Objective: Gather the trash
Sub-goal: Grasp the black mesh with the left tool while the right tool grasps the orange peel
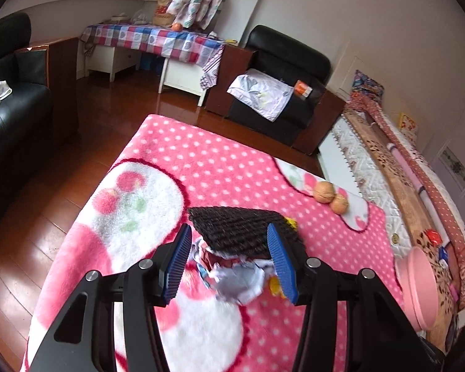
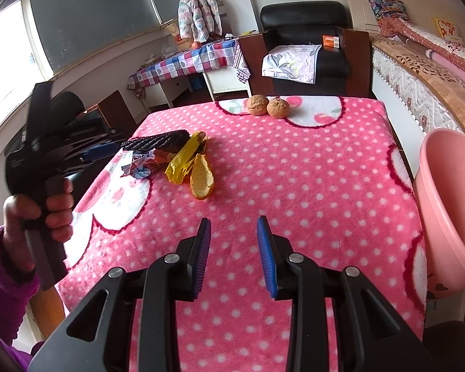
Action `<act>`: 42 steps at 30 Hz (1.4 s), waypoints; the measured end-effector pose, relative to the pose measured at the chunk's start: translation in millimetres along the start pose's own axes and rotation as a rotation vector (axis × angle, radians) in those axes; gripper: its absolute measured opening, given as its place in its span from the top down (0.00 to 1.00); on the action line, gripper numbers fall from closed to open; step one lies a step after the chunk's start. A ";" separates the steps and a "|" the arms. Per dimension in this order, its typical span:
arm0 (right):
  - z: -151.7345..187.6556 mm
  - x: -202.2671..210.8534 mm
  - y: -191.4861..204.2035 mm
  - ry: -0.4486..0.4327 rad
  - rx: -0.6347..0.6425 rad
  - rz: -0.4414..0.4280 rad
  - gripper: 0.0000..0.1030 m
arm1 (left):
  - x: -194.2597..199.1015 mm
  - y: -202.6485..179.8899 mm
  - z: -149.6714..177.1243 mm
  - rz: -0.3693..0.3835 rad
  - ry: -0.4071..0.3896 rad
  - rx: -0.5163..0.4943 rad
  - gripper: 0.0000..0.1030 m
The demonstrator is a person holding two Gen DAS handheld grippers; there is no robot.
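Note:
A small trash pile lies on the pink dotted blanket (image 2: 294, 167): a black woven mat (image 2: 158, 141), a crumpled printed wrapper (image 2: 139, 167), a yellow wrapper (image 2: 183, 161) and an orange peel piece (image 2: 201, 179). My left gripper (image 1: 231, 260) stands open, and past its blue pads I see the crumpled wrapper (image 1: 238, 279) and the black mat (image 1: 241, 229). In the right wrist view a hand (image 2: 55, 204) holds the left gripper (image 2: 86, 155) at the blanket's left edge, short of the pile. My right gripper (image 2: 234, 254) hangs open over bare blanket with nothing between its fingers.
Two walnuts (image 2: 266, 105) sit at the blanket's far edge. A pink basin (image 2: 449, 204) stands at the right edge, beside a bed with rolled bedding (image 2: 418, 71). A black armchair (image 2: 303, 40) and a checkered table (image 2: 186, 62) stand beyond. Wooden floor (image 1: 46, 210) lies to the left.

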State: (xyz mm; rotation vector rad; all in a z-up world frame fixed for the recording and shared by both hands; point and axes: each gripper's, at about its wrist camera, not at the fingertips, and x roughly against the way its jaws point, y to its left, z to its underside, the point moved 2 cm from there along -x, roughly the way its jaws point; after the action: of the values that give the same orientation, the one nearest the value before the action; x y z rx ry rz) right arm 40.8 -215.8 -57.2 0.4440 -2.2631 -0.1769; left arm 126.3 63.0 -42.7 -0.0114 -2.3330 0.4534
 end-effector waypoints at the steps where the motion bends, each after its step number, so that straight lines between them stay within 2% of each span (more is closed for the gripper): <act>1: -0.9 -1.2 2.0 0.000 0.006 0.000 0.70 | -3.4 1.1 -1.0 -0.002 0.001 0.005 0.55; 3: -2.6 -3.1 5.4 0.003 0.018 -0.003 0.70 | -8.7 3.2 -1.1 0.011 0.012 0.012 0.79; 5: -4.9 -6.8 9.1 0.009 0.026 -0.013 0.70 | -8.8 5.5 1.7 0.022 0.012 0.010 0.93; 6: -5.6 -8.0 10.3 0.012 0.027 -0.017 0.70 | -6.5 5.1 3.3 0.028 0.002 -0.001 0.95; 10: -12.5 -20.3 18.3 0.037 0.024 -0.051 0.70 | 10.4 3.7 8.5 0.049 -0.037 -0.034 0.97; 18: -27.0 -49.4 31.8 0.067 0.012 -0.087 0.70 | 65.1 11.9 8.7 0.130 -0.132 -0.021 0.98; 22: -31.1 -63.7 34.1 0.080 0.011 -0.068 0.70 | 83.2 21.5 11.4 0.145 -0.149 -0.001 0.98; 31: -36.2 -94.0 29.0 0.138 0.003 -0.004 0.70 | 93.3 27.6 15.6 0.154 -0.148 0.006 0.98; 32: -34.3 -95.4 30.1 0.146 0.006 -0.005 0.71 | 93.6 27.4 16.1 0.158 -0.145 0.010 0.98; 34: -30.6 -97.3 32.6 0.160 0.025 -0.004 0.83 | 94.0 26.6 16.6 0.162 -0.142 0.013 0.98; 37: -26.1 -94.3 33.1 0.156 0.035 -0.004 0.91 | 94.5 23.3 18.0 0.161 -0.139 0.005 0.98; 42: -24.0 -82.6 25.8 0.145 0.014 -0.012 0.93 | 94.5 14.8 21.1 0.172 -0.125 -0.010 0.98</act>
State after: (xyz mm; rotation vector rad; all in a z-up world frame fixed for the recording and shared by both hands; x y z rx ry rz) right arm 102.7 -160.8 -91.8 0.4630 -2.1208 -0.1307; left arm 41.9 83.5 2.7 -0.1951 -2.4680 0.5413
